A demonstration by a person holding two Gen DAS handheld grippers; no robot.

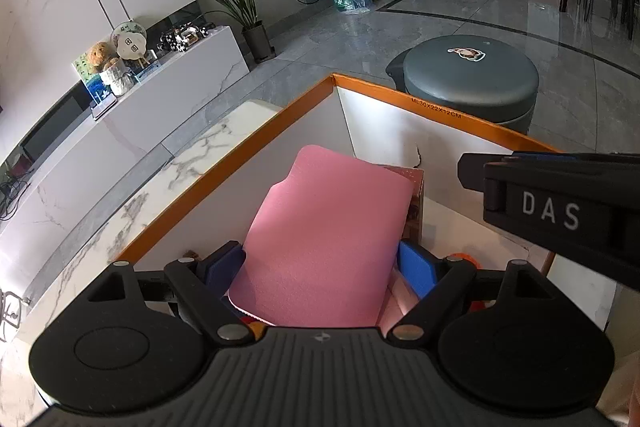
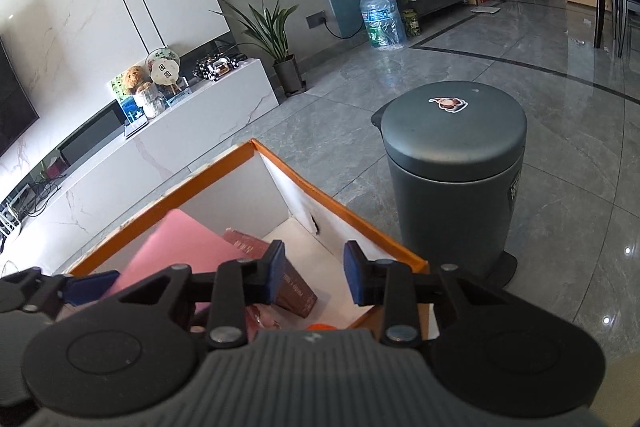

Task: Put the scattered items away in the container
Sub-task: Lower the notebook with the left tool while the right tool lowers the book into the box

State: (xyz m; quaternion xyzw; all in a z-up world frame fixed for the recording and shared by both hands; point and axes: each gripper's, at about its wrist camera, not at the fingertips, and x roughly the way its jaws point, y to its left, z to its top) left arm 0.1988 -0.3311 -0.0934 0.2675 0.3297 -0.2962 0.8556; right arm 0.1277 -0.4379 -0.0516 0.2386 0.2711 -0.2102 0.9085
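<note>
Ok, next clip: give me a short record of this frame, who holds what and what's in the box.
left gripper: shut on pink notebook, far end inside the box
right gripper: closed down, empty, above the box
orange-rimmed box: on marble table; dark red book inside
bin: grey, lidded, on floor beyond the box
</note>
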